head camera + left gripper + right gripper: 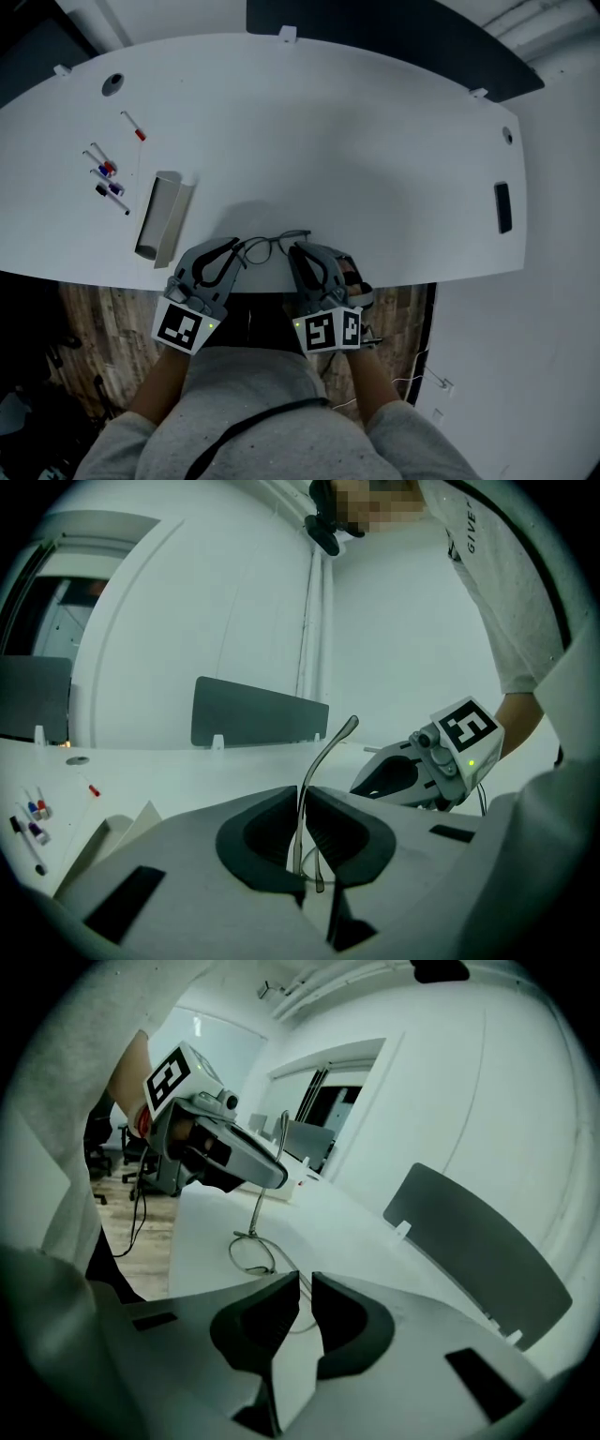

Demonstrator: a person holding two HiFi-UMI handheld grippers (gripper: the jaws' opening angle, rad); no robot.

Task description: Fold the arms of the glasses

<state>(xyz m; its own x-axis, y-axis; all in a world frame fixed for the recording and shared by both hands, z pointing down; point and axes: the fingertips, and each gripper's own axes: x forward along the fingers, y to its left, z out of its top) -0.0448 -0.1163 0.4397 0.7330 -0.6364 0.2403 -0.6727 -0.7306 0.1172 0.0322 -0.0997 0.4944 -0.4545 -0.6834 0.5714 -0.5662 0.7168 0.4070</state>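
Note:
Thin wire-rimmed glasses (270,247) lie close to the front edge of the white table (328,141), between my two grippers. My left gripper (234,255) is shut on one arm of the glasses (323,761). That arm stands upright between the pads, its curved tip above them. My right gripper (302,255) is at the other end of the frame. In the right gripper view one round lens rim (251,1255) lies ahead on the table. Wire from it runs into the narrow slit between the right gripper's (306,1283) pads, which look closed on it.
A grey open case (161,217) lies left of the glasses, with several markers (108,176) and a red-capped pen (133,126) beyond it. A small black object (503,207) sits at the far right. A dark divider panel (375,28) stands behind the table. Wooden floor lies below the near edge.

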